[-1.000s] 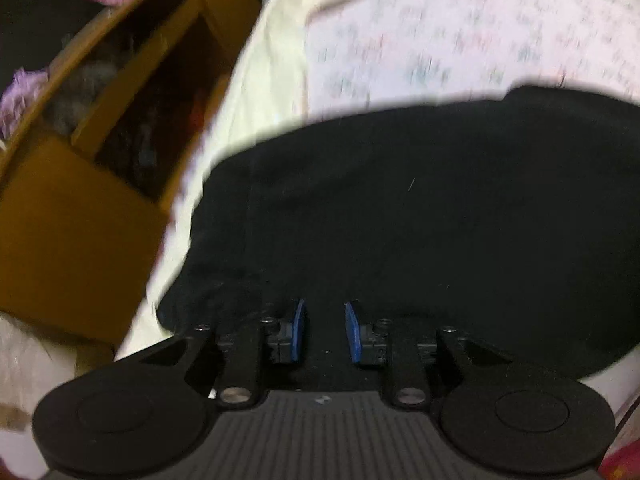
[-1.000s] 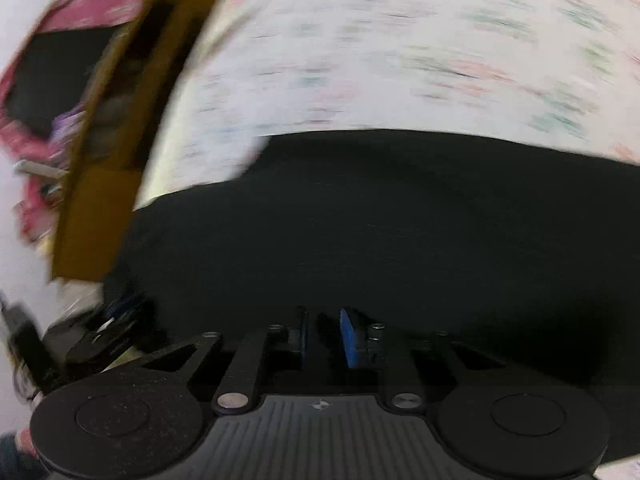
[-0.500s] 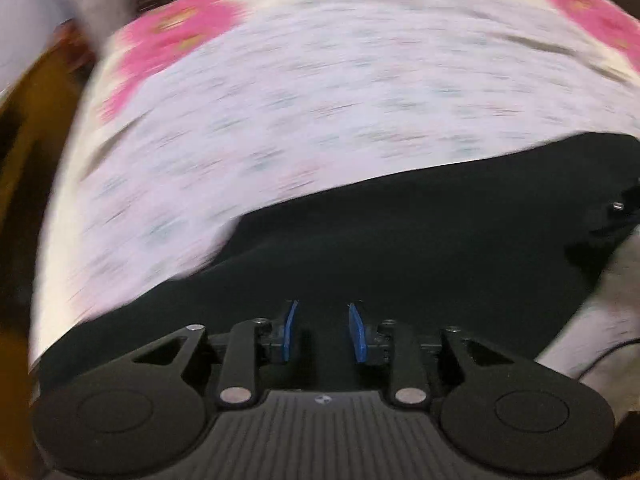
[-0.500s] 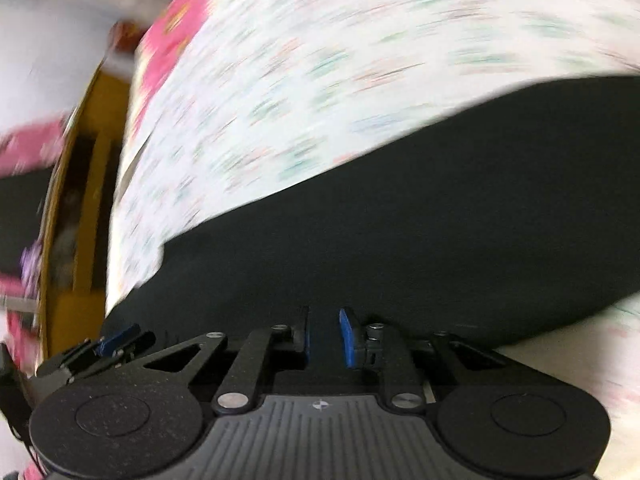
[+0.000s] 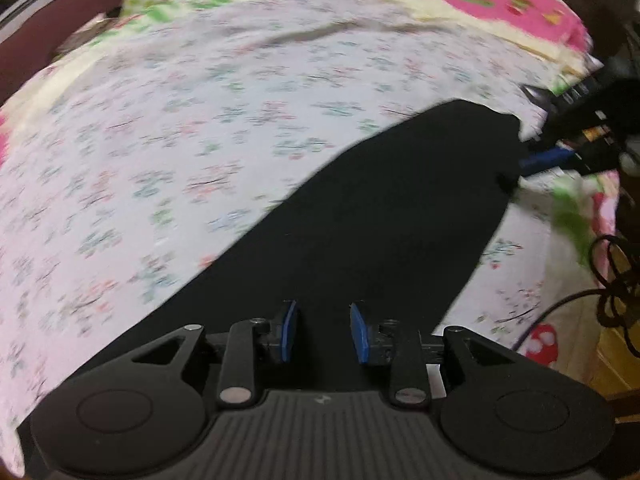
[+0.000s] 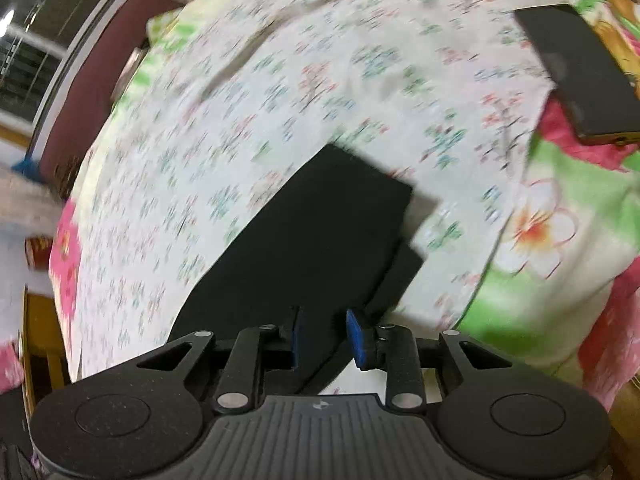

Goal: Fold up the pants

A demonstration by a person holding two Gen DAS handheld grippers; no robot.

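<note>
Black pants (image 5: 360, 216) lie on a floral bedsheet (image 5: 180, 152). In the left wrist view my left gripper (image 5: 324, 330) sits over the near end of the pants, its blue pads apart with black fabric between them. The right gripper (image 5: 556, 158) shows at the far right, at the pants' far corner. In the right wrist view the pants (image 6: 312, 232) stretch away as two stacked layers with squared ends. My right gripper (image 6: 326, 336) has black fabric between its blue pads, which stand slightly apart.
A dark phone (image 6: 576, 68) lies on the bed at the upper right. A pink and green flowered blanket (image 6: 560, 240) is at the right. Black cables (image 5: 616, 276) hang at the bed's right side. A wooden piece of furniture (image 6: 40, 344) stands at the left.
Both grippers have swung round over the bed with the pants. The pants now run lengthwise away from each camera instead of across the view. The orange furniture left the left view.
</note>
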